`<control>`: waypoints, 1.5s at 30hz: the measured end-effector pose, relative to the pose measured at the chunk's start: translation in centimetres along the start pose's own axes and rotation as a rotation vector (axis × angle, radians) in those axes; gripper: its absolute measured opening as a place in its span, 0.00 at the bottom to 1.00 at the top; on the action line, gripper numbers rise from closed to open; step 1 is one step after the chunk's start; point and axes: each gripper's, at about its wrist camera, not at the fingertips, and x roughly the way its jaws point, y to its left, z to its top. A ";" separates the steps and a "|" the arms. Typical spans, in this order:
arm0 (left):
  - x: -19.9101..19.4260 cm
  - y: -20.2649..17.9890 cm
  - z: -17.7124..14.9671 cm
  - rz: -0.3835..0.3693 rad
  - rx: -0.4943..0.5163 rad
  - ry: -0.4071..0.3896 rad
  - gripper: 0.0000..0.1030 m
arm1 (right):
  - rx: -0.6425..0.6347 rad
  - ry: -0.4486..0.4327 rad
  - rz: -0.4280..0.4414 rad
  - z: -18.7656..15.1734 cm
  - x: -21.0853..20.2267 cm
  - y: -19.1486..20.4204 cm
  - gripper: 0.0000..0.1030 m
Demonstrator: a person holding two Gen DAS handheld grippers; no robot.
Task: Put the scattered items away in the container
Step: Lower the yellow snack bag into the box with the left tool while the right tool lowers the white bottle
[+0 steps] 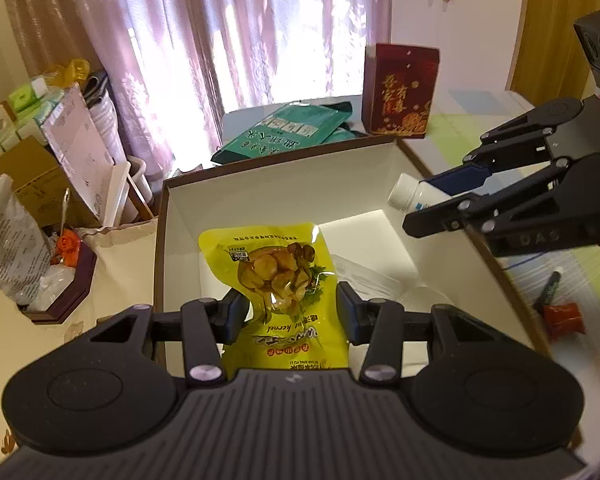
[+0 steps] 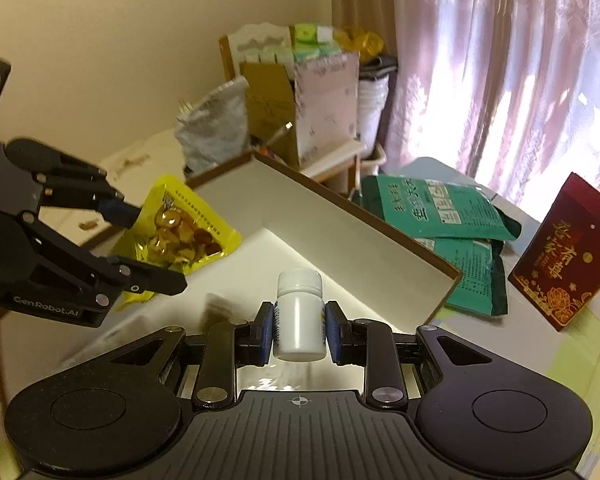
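Pink curtains lit from behind close off the far side of a cluttered room, and a table with a pale checked cover carries an open box with white walls and a brown rim. Both carrying steps are judged to be under way together. A yellow snack pouch is held over the box by the left gripper; in the right wrist view its blue pads are seen pinching the pouch's edge, though in its own view the jaws look spread, so the firmness of the grip cannot be told. A white pill bottle is clamped upright between the pads of the right gripper, just above the box's near corner. Next, each item is likely to be lowered onto the box floor and let go, with the two grippers kept apart. Green packets and a red carton are left outside beyond the far wall. Something clear and flat on the box floor is hard to make out, and small red and dark objects at the right edge of the left wrist view are too distorted to name.
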 end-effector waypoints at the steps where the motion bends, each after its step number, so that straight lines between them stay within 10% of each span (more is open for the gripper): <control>1: 0.6 0.2 0.3 -0.006 0.008 0.005 0.40 | -0.001 0.010 -0.007 0.2 0.6 -0.2 0.29; 21: 11.5 2.1 3.1 -0.019 0.127 0.132 0.41 | -0.122 0.145 -0.129 0.8 7.0 -0.6 0.29; 40: 11.5 2.2 2.7 -0.007 0.130 0.112 0.63 | -0.141 0.132 -0.109 1.0 6.9 -1.0 0.30; 45: 10.5 1.5 3.1 0.028 0.147 0.077 0.92 | -0.148 0.074 -0.137 0.5 5.3 -1.0 0.83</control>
